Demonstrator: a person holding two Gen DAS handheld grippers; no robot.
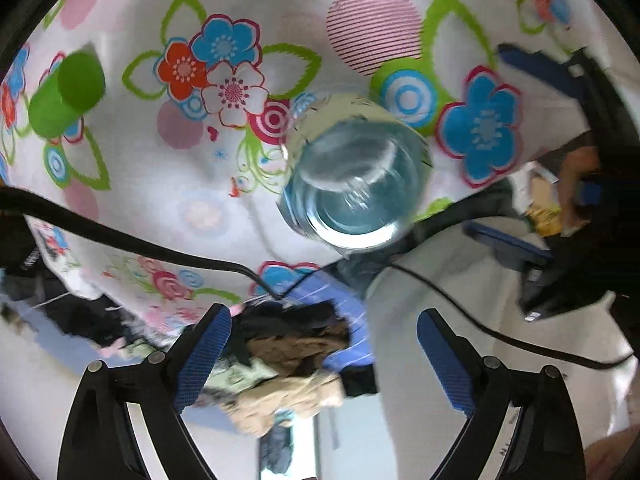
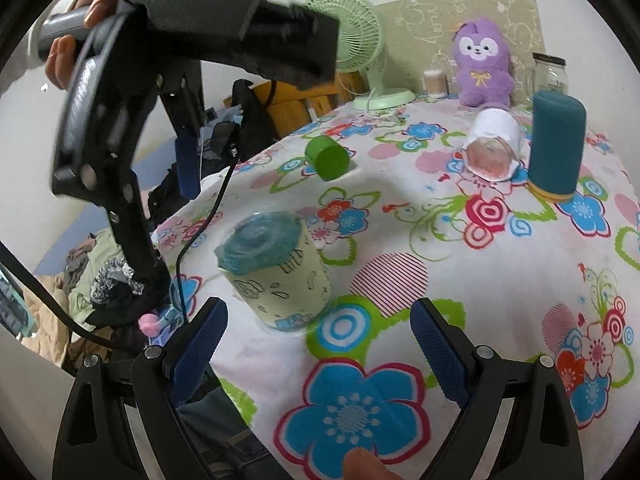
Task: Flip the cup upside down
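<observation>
The table, covered by a flowered cloth (image 2: 460, 280), fills most of both views. At its far edge stand a pale green fan (image 2: 360, 40), a purple plush toy (image 2: 482, 64) and a glass jar (image 2: 550, 74). Nearer stands a dark teal cylinder (image 2: 556, 146), with a white cup (image 2: 496, 146) lying on its side just beside it.

The left gripper (image 2: 188, 160) hangs above the table's near-left corner, its jaws apart and holding nothing. The right gripper (image 2: 316, 344) hovers low over the cloth, jaws also spread wide and empty.

The cup (image 2: 276, 268), pale green with a bluish glass base, stands on the cloth near that corner; it appears to sit mouth down, though blur makes this uncertain. A small green cylinder (image 2: 327, 158) lies on its side farther back.
</observation>
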